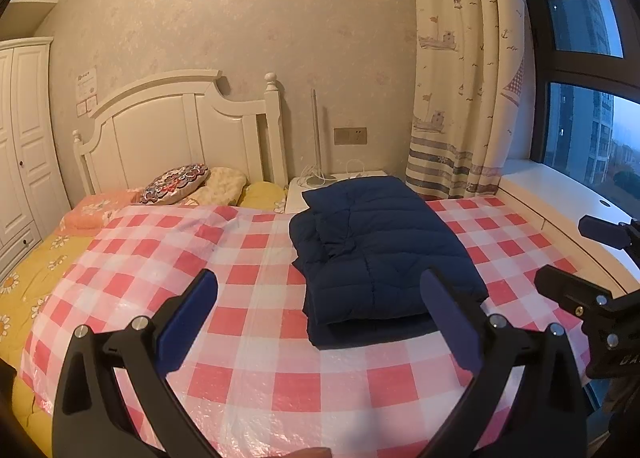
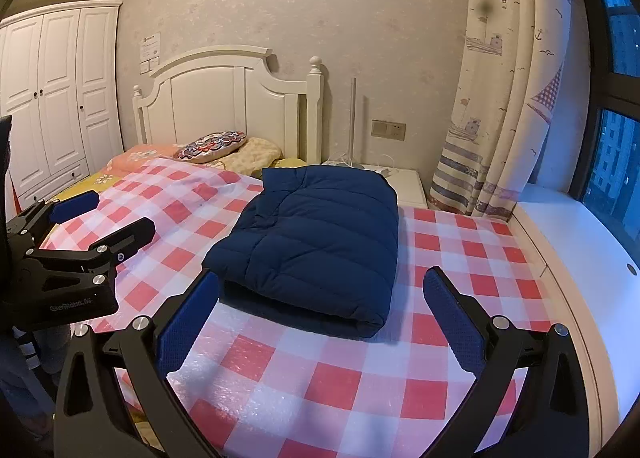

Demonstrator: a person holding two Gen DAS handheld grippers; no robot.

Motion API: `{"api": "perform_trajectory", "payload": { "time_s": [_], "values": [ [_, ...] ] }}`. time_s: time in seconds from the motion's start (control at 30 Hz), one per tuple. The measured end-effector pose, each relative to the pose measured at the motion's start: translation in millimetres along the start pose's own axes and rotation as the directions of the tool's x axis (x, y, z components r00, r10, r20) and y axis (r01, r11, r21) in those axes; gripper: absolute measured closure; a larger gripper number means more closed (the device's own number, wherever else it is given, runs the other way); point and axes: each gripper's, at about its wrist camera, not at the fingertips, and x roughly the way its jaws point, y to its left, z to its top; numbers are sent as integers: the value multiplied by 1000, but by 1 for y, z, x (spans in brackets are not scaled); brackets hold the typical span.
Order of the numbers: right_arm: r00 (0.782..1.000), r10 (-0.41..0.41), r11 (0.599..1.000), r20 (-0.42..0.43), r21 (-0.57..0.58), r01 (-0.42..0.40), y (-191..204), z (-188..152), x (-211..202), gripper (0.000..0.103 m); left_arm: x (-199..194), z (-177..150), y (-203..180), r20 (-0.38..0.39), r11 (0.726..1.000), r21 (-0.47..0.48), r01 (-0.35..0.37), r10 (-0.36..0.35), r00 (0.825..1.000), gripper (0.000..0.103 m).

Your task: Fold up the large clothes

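navy puffer jacket [image 1: 380,254] folded into a compact rectangle, lying on the pink-and-white checked cover [image 1: 248,298] on the bed [image 1: 36,286]. in left wrist view at about 1 o'clock from the tongs; in right wrist view at 12 o'clock, just beyond the fingertips. looks like fold essentially done, judged from stacked layers and the rolled front edge; only tidying or release left.

to finish well: check for loose sleeve or hem poking out on the left side where layers bunch; press along the near edge to flatten trapped air, puffy fill likely to spring back; avoid snagging the thin plastic-looking cover underneath; pull back low and straight so the stack is not dragged.

left tongs [image 1: 318,298] spread wide, nothing between the blue pads [image 1: 188,322], hovering above the cover, clear of the jacket as far as visible. right tongs [image 2: 320,298] also spread wide, empty, left pad close to the jacket's near-left corner; contact not certain. each tongs visible in the other's view, at 3 o'clock and 9 o'clock edges, both holding nothing.
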Motion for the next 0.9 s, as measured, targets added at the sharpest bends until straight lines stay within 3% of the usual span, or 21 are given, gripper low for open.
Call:
{"api": "perform_trajectory", "payload": {
  "time_s": [0.43,0.63,0.73,0.83,0.9],
  "values": [
    [1000,16,1000,4,-15,-16,6,0,1,5,-13,6,-2,37,1000,-15,-9,9,999,2],
    [999,33,999,-31,-14,-34,5,-8,17,5,10,-5,1,-6,998,-65,-27,27,1000,2],
    [995,42,999,-91,1,-42,-3,-20,44,5,29,-19,4,14,996,-67,-56,58,998,2],
    [991,48,998,-127,41,-44,-25,-27,63,5,66,-21,21,-81,998,-21,-66,64,995,2],
    [992,4,996,-128,86,7,-66,-19,69,5,102,-15,65,-201,995,-84,-62,44,979,2]
  ]
}}
